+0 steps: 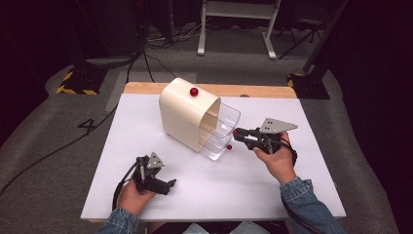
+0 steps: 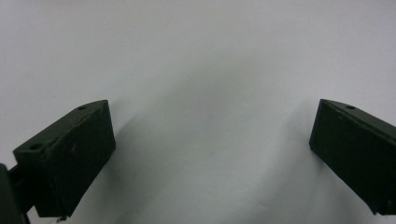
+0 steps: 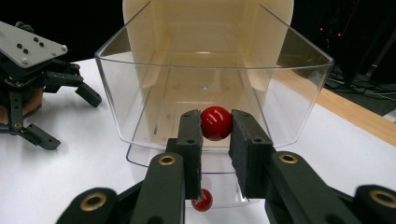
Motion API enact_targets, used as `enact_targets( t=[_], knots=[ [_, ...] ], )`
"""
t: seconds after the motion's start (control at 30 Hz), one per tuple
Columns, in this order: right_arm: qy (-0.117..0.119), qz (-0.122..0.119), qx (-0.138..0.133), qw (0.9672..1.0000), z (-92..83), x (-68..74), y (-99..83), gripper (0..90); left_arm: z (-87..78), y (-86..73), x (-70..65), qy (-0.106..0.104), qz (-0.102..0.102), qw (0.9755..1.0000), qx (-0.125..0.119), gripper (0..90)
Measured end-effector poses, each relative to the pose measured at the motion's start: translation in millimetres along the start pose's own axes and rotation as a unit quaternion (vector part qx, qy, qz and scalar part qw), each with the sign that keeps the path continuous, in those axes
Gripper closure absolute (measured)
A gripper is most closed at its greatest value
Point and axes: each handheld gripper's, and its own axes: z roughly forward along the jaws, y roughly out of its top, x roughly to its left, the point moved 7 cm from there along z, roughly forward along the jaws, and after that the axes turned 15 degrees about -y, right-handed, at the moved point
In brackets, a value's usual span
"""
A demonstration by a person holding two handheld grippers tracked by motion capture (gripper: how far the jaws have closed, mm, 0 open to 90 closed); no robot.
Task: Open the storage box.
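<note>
My left tool (image 1: pixel 170 184) rests on the white bench (image 1: pixel 204 190) with its jaws wide and nothing between them. Ahead and to its right stands the cream cabinet (image 1: pixel 182 114), a red knob (image 1: pixel 194 91) on top. Its clear drawer (image 3: pixel 303 93) is pulled out towards my right tool (image 3: pixel 216 135), empty inside. That tool is clamped on the drawer's red knob (image 3: pixel 216 122); a second red knob (image 3: pixel 203 199) sits just below.

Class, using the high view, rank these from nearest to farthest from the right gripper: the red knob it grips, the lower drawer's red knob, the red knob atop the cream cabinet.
1. Red knob of the pulled-out clear drawer, between the jaws.
2. Lower drawer's red knob, just below-left.
3. Red knob atop the cream cabinet, up-left, farthest.
</note>
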Motion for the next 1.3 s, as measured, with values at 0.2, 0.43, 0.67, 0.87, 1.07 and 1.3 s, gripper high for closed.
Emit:
enact_targets(
  t=[0.2,0.43,0.67,0.87,1.07,1.3],
  knots=[
    [0.002,0.002,0.003,1.0000,2.5,1.0,-2.5,74.4,0.0,0.0,0.0,0.000,0.000,1.0000,0.000,0.3],
    [0.003,0.006,0.003,1.0000,3.3,1.3,-3.3,74.3,0.0,0.0,0.0,0.000,0.000,1.0000,0.000,0.3],
    [0.004,0.009,0.000,0.9999,3.9,1.3,-3.7,74.2,0.0,0.0,0.0,0.000,0.000,1.0000,0.000,0.3],
    [0.008,0.018,-0.006,0.9998,3.4,1.3,-3.0,65.0,0.0,0.0,0.0,0.000,0.000,1.0000,0.000,0.3],
    [-0.001,0.015,-0.014,0.9998,-2.9,-2.3,2.2,58.6,-0.1,-0.1,-0.1,0.001,0.000,1.0000,-0.001,0.3],
    [-0.019,0.017,-0.024,0.9994,-21.0,-17.6,8.4,56.2,-0.1,-0.4,-0.4,0.001,0.000,1.0000,-0.002,0.3]
  ],
)
